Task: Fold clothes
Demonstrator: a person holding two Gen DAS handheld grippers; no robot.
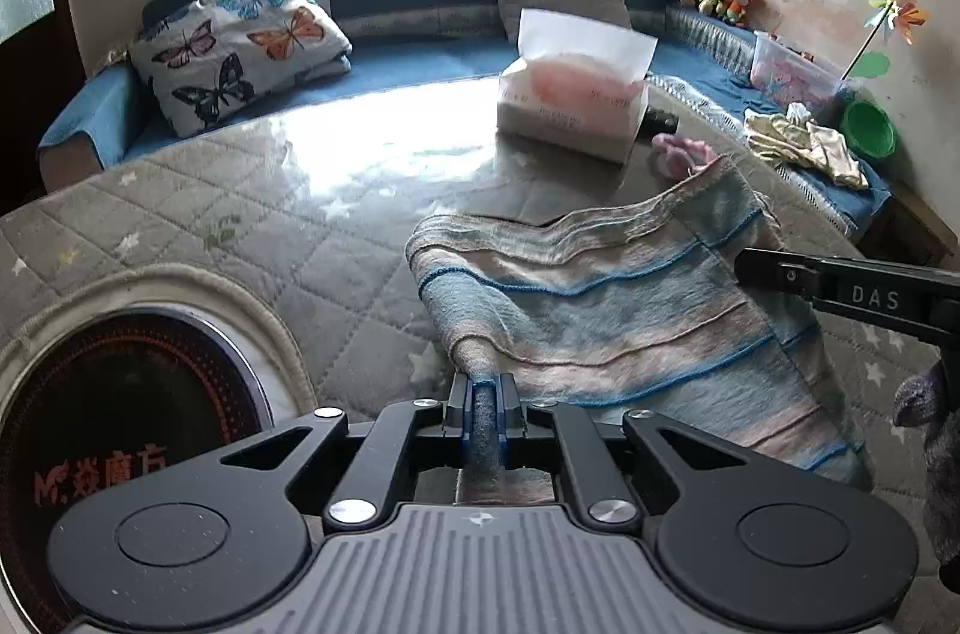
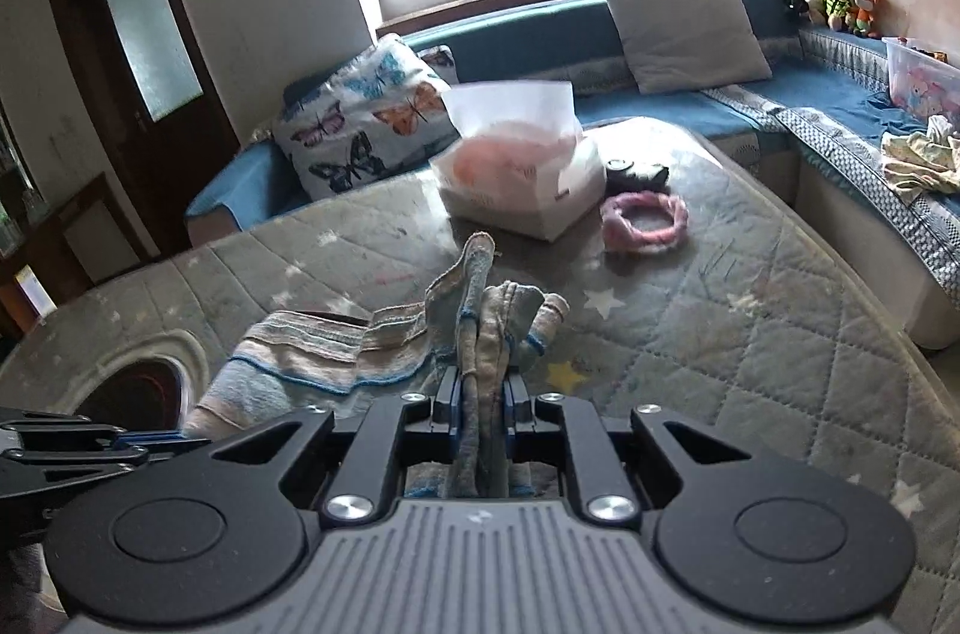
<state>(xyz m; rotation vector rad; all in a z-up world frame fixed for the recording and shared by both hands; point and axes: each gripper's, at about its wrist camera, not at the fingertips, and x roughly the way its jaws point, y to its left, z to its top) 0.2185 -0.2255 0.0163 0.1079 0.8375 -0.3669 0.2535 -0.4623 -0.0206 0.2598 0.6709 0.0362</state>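
The striped towel [image 1: 612, 310], pale blue and beige with thin blue lines, hangs just above the quilted counter [image 1: 240, 214]. The left gripper [image 1: 483, 394] is closed on one bunched edge, the right gripper [image 2: 483, 388] on another.

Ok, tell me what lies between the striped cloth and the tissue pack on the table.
Nothing: in the left wrist view, bare glossy table cover separates the striped cloth from the tissue pack. The pink fluffy ring sits off to the right.
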